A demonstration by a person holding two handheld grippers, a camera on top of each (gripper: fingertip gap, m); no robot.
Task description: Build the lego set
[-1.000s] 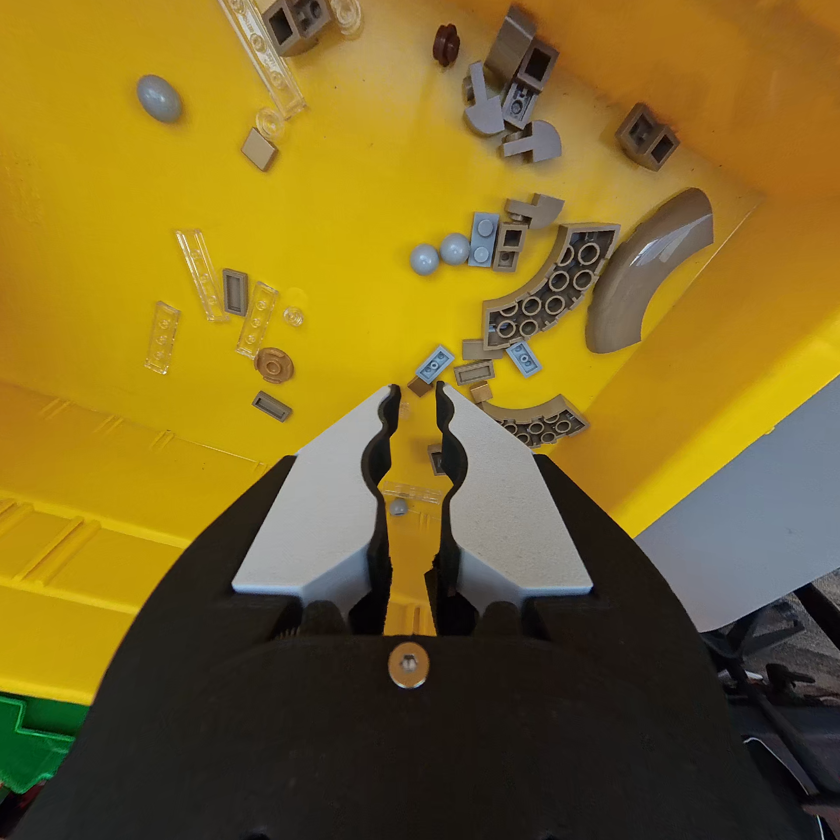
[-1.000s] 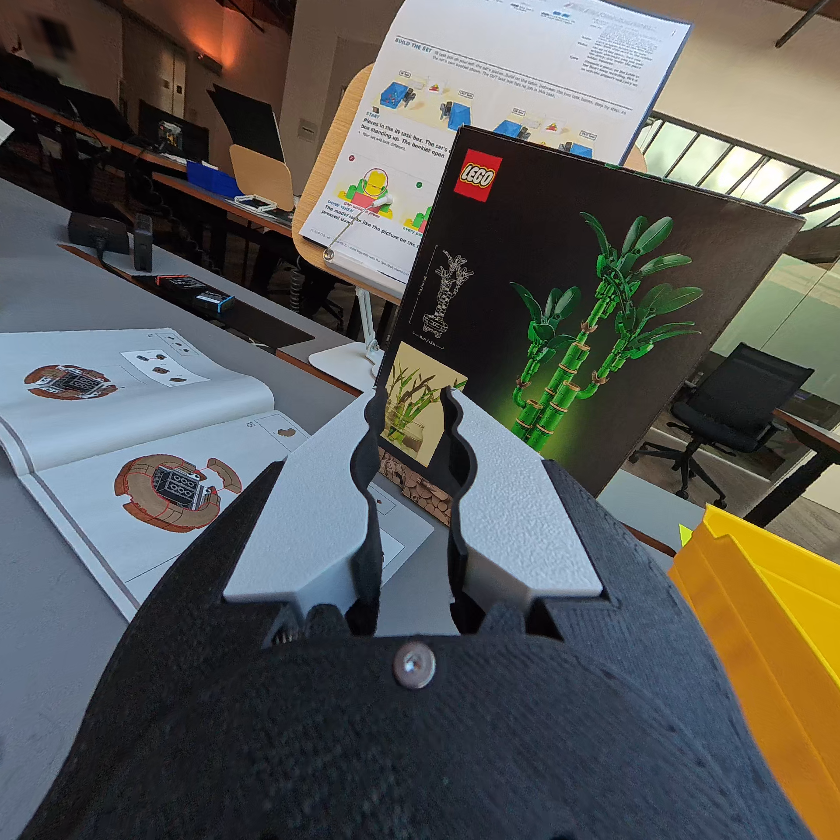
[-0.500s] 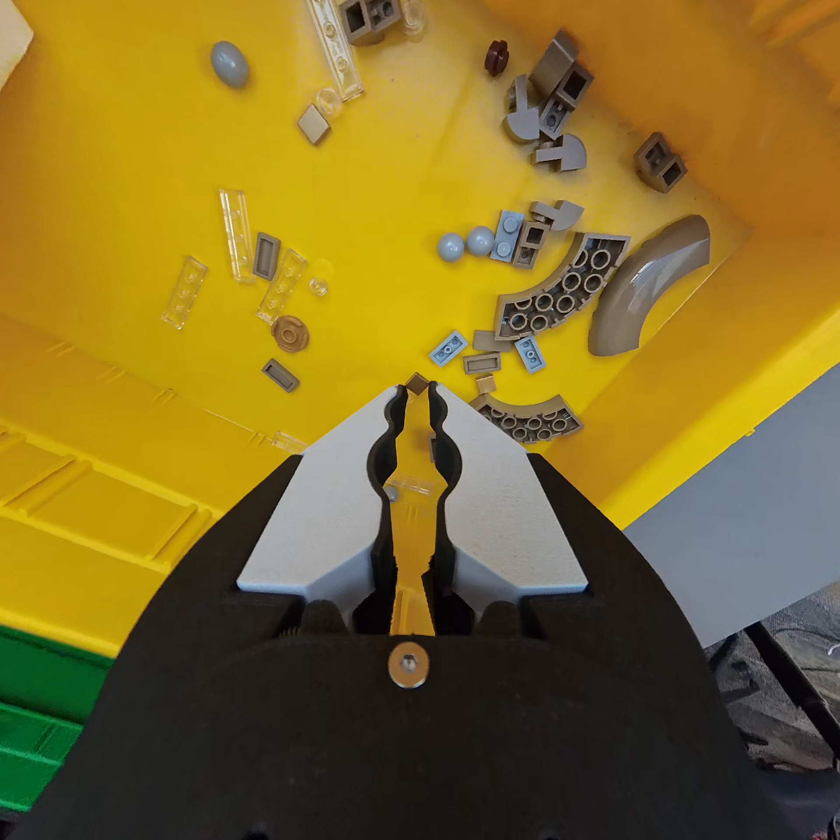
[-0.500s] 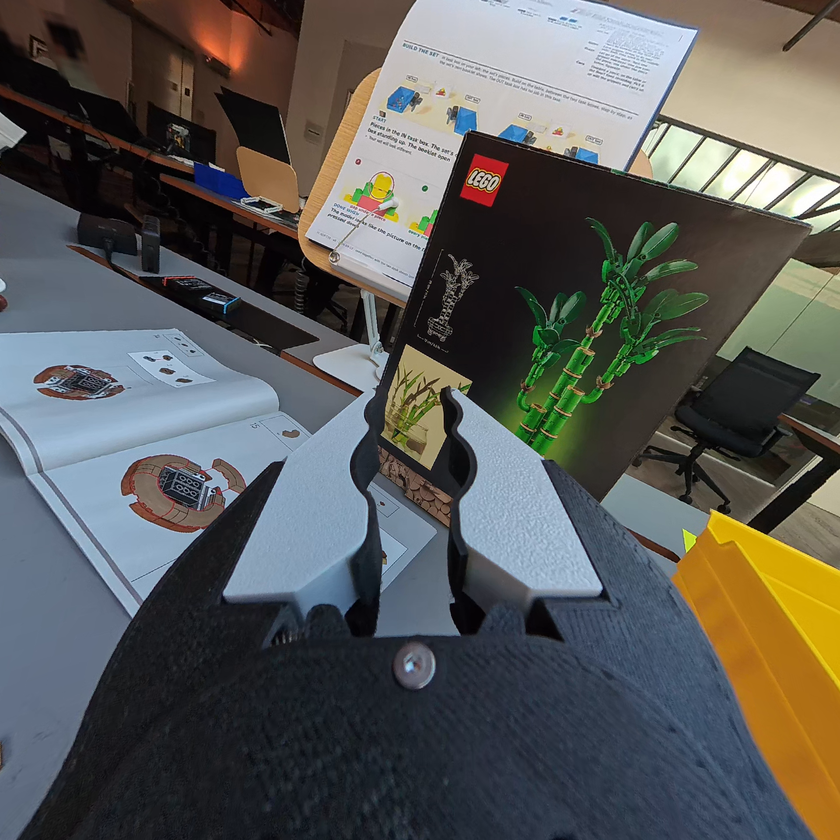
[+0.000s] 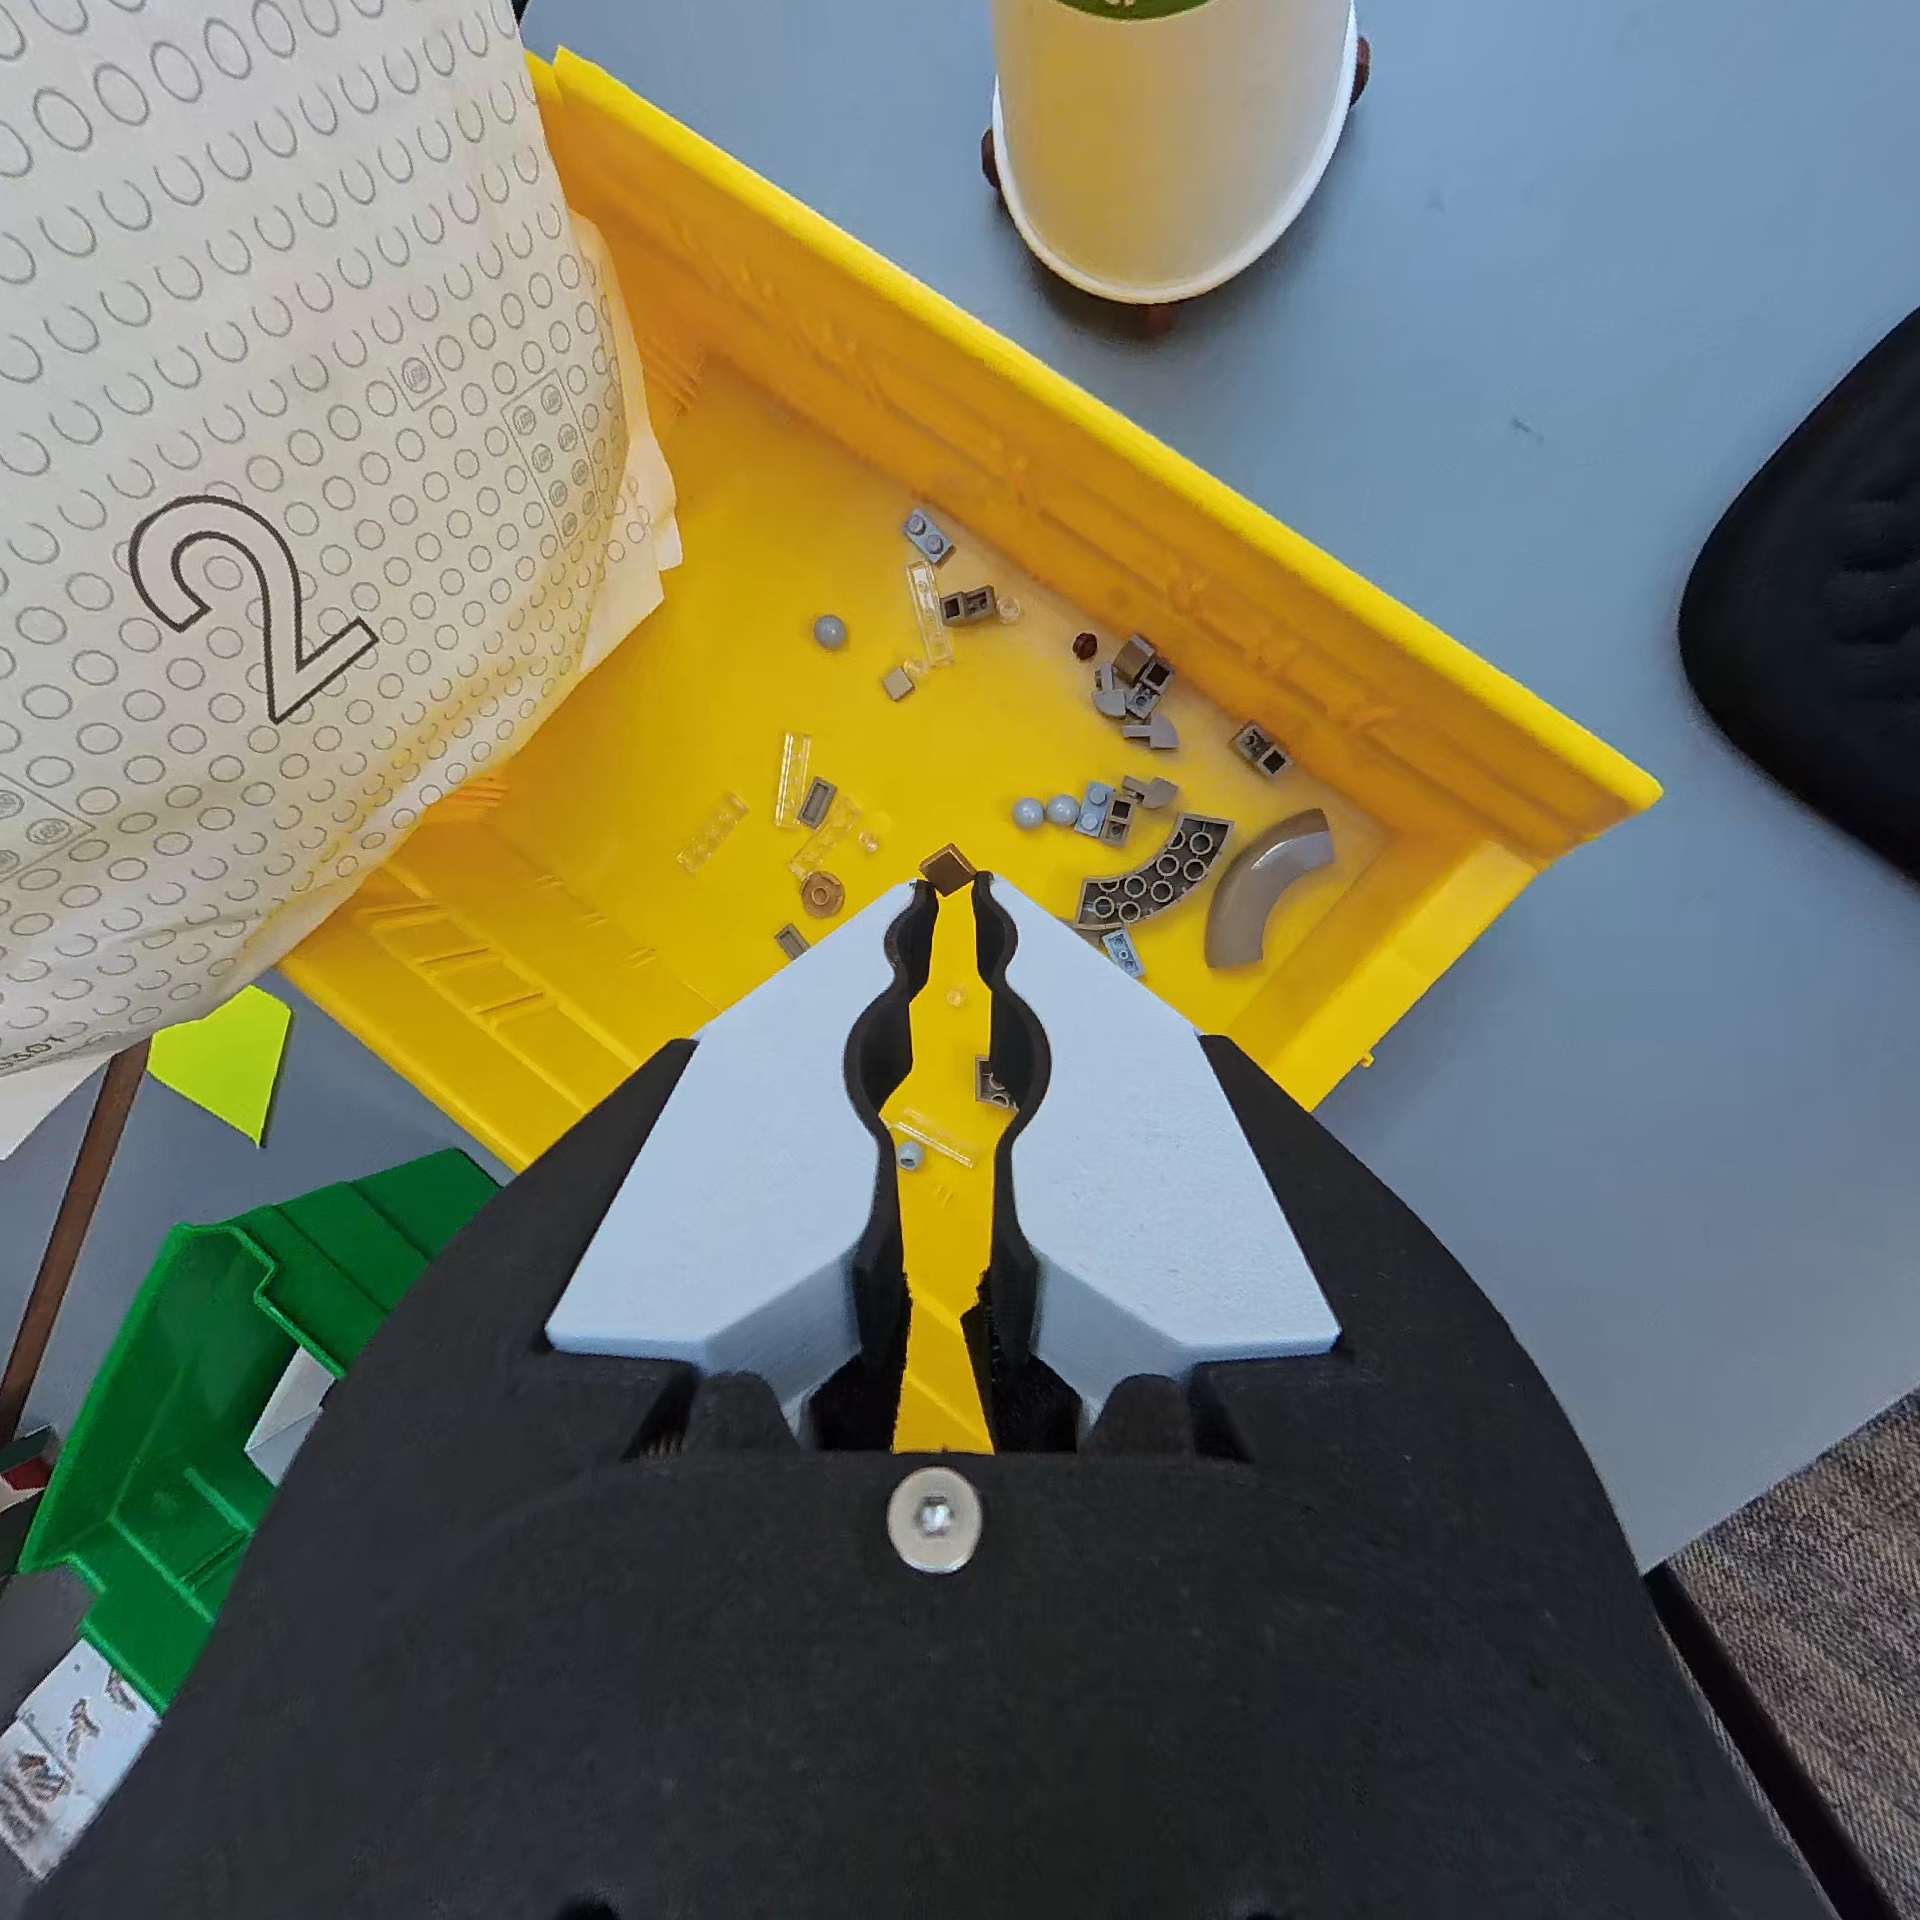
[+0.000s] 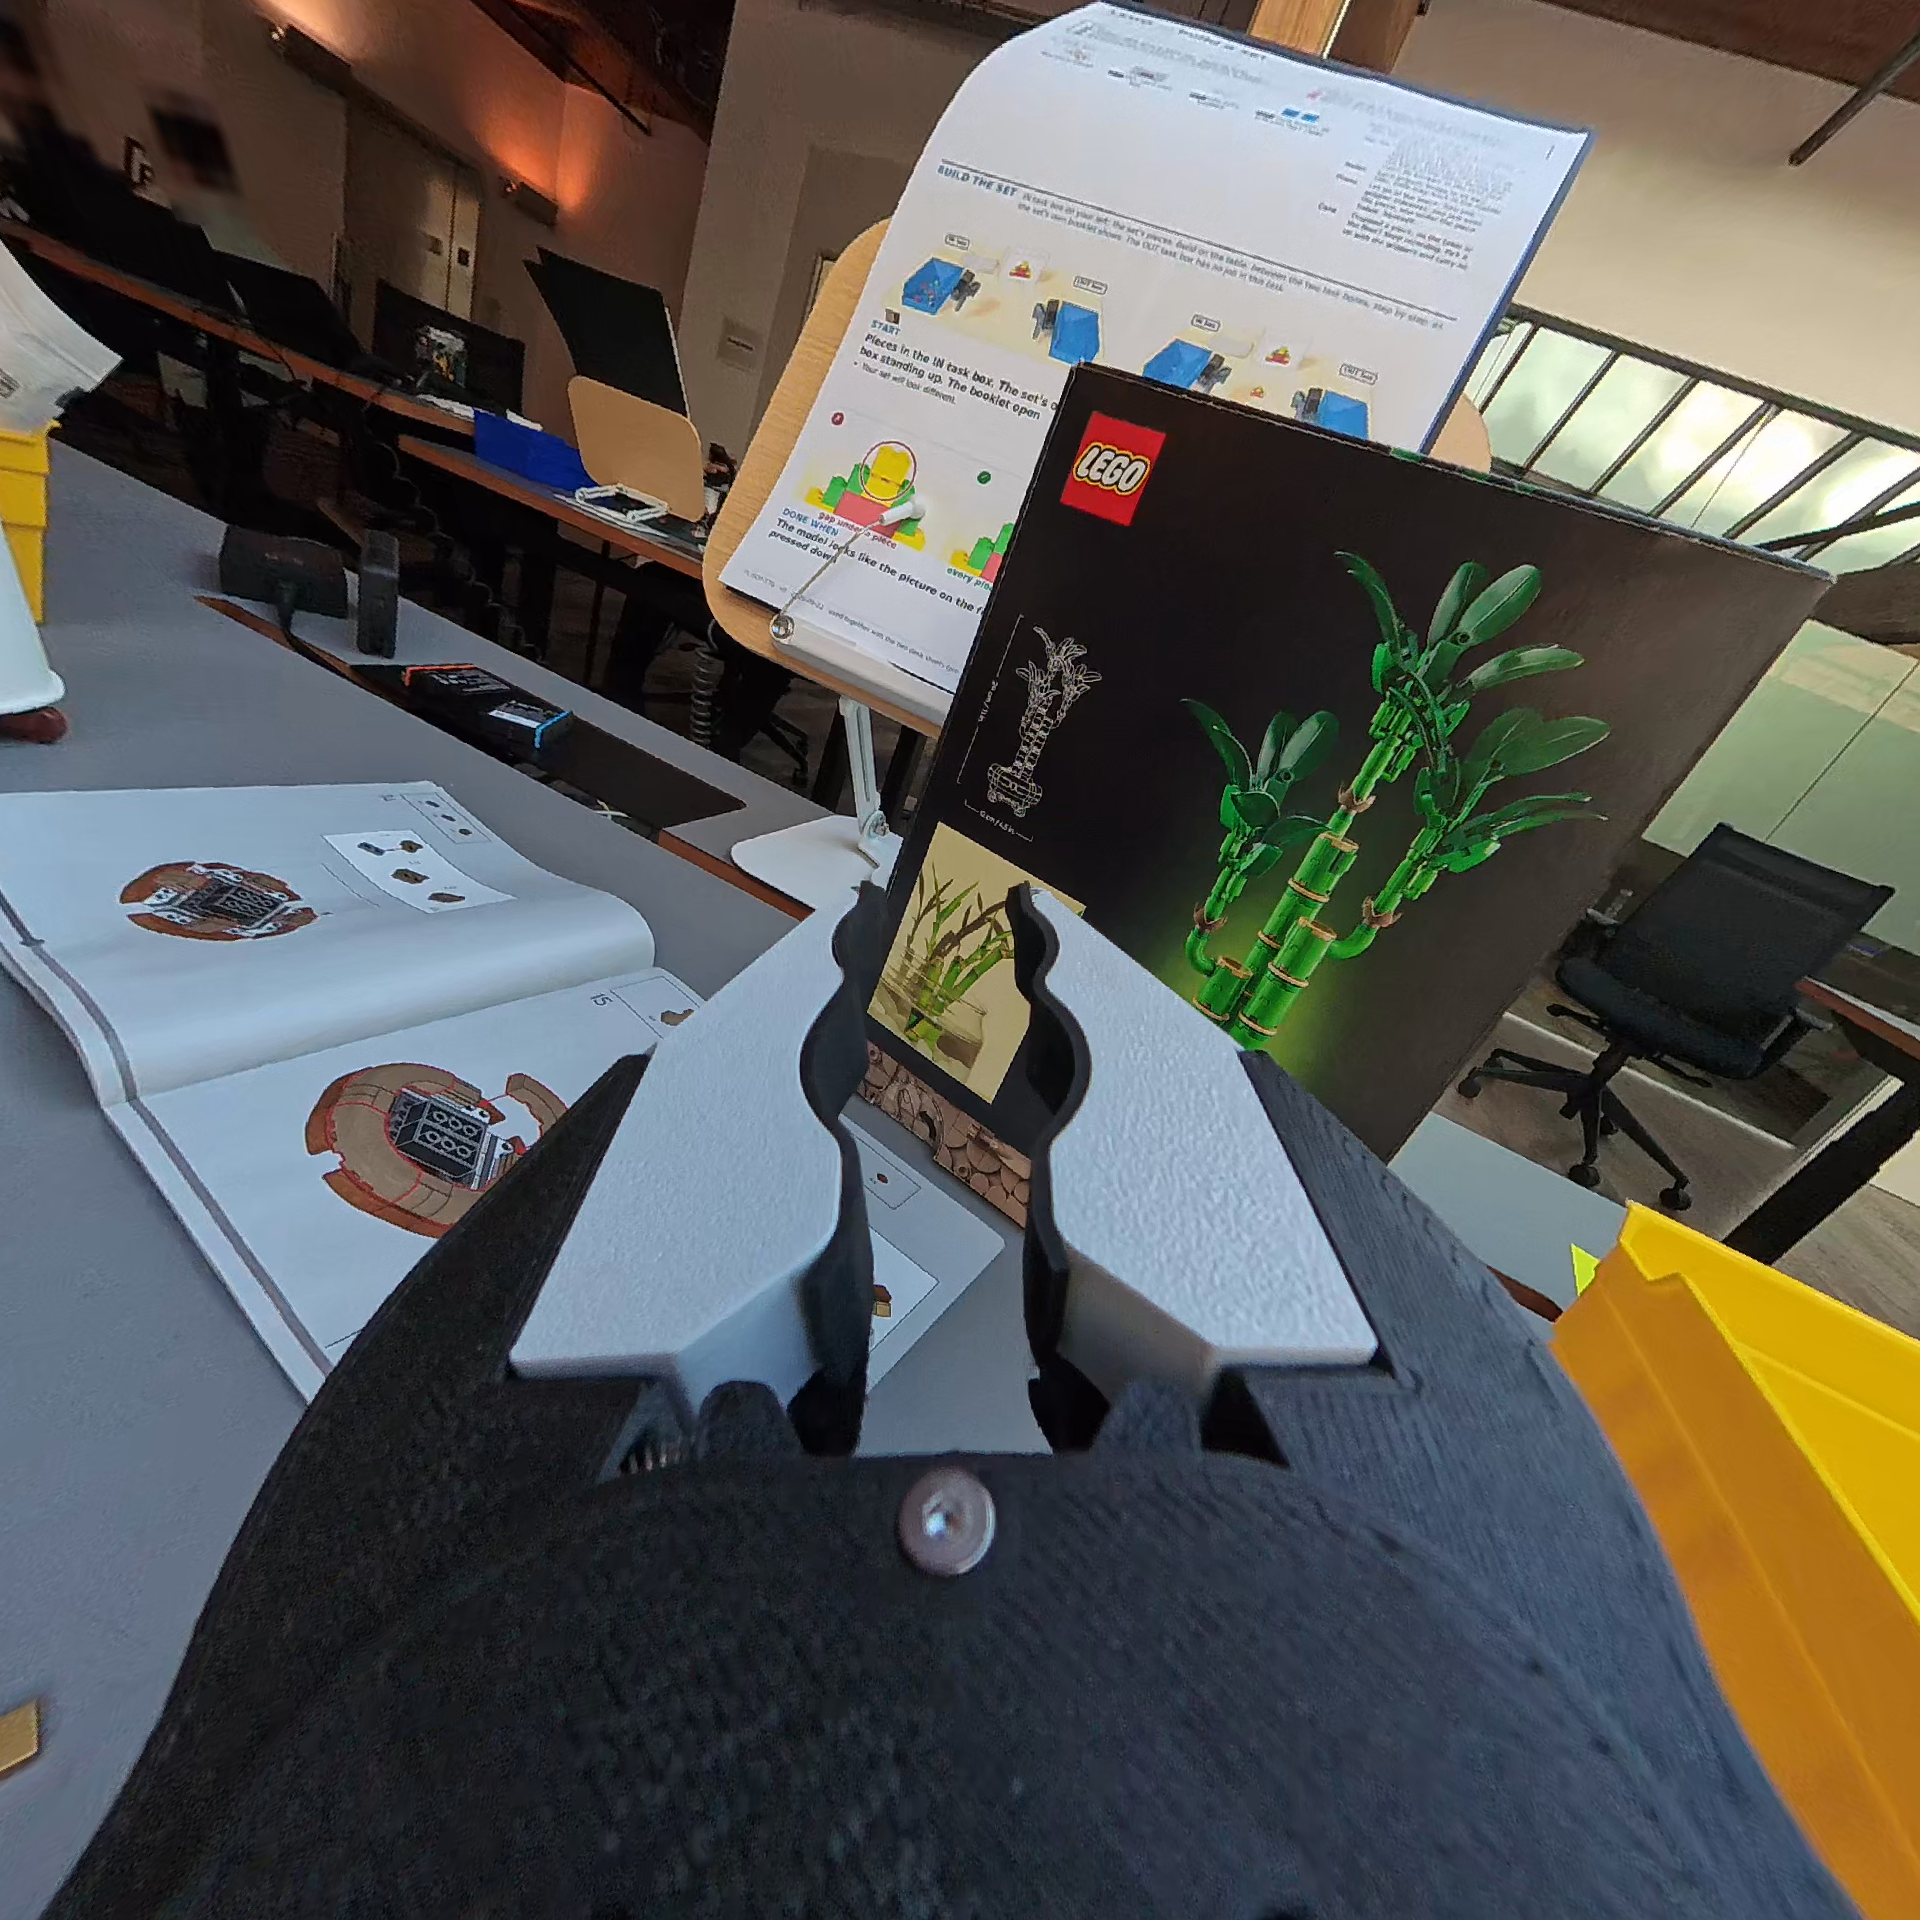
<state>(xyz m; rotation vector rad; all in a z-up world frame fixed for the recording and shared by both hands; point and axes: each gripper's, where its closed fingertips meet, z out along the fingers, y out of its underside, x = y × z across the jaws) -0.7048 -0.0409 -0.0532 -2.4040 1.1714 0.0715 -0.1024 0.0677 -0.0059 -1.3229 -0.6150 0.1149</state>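
OK, my left gripper (image 5: 948,885) pinches tiny brown tile (image 5: 947,869) mid-frame by its edges; light, slick, pops out easily; right gripper (image 6: 943,914) parted, empty.

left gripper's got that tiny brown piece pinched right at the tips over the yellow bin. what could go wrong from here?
1. The left gripper holds the small brown square tile by its very tips only, so a jolt could twist or drop it.
2. A drop would likely land it among the loose grey and brown pieces in the yellow plastic bin, where it is hard to find again.
3. The open right gripper points at the black set box, too far to help.
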